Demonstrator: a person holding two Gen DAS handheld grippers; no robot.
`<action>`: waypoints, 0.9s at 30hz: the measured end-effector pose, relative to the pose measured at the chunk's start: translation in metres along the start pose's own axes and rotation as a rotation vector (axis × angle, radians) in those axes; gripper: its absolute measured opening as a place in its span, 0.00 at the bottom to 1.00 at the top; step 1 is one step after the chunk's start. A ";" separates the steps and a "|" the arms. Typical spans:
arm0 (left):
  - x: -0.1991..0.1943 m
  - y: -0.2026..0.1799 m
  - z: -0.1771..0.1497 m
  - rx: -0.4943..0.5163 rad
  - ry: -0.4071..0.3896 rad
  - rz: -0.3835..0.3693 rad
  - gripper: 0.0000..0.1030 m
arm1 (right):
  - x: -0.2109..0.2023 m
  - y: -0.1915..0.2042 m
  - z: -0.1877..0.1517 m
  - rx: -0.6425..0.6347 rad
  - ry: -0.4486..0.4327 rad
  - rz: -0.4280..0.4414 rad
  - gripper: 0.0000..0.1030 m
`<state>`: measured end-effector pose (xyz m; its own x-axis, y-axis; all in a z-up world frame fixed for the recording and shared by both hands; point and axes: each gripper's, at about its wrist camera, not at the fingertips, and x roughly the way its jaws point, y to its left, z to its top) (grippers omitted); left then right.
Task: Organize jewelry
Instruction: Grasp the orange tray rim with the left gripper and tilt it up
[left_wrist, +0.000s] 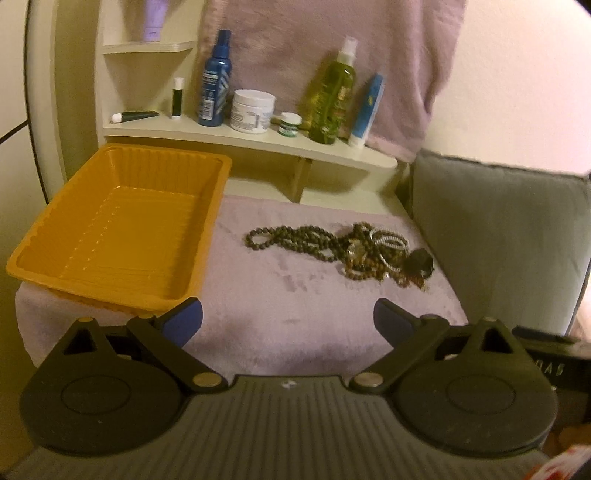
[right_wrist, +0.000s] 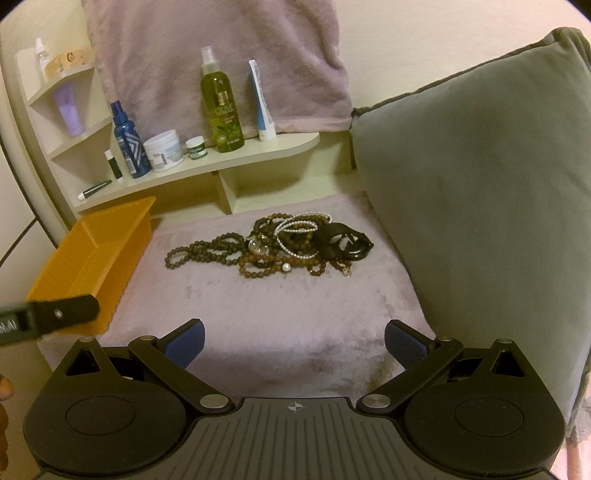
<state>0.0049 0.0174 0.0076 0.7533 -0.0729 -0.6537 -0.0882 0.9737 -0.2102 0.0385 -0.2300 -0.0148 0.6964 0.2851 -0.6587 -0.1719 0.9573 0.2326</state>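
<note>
A grey cushion (right_wrist: 461, 192) stood at the right, beside a pale pink fluffy cloth (right_wrist: 258, 314) that covered the surface. On the left part of this cloth sat an orange tray (left_wrist: 122, 225) with nothing in it. The left gripper (left_wrist: 288, 319) and the right gripper (right_wrist: 293, 341) both hung above the near edge of the cloth, jaws spread wide, holding nothing. The pile of jewelry (right_wrist: 280, 243), beaded necklaces tangled with a black watch (right_wrist: 345, 242), lay on the cloth between tray and cushion, apart from both grippers.
</note>
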 end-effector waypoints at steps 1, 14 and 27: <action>-0.001 0.006 0.002 -0.015 -0.005 -0.005 0.95 | 0.001 0.000 0.001 0.001 0.000 0.001 1.00; 0.002 0.092 0.017 -0.173 -0.117 0.037 0.92 | 0.031 0.008 0.012 0.010 -0.043 0.051 0.99; -0.009 0.204 0.009 -0.265 -0.259 0.245 0.78 | 0.057 0.021 0.020 -0.024 -0.055 0.020 0.99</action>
<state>-0.0136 0.2189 -0.0231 0.8247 0.2427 -0.5109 -0.4231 0.8641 -0.2725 0.0884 -0.1947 -0.0329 0.7296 0.3021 -0.6135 -0.2029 0.9523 0.2278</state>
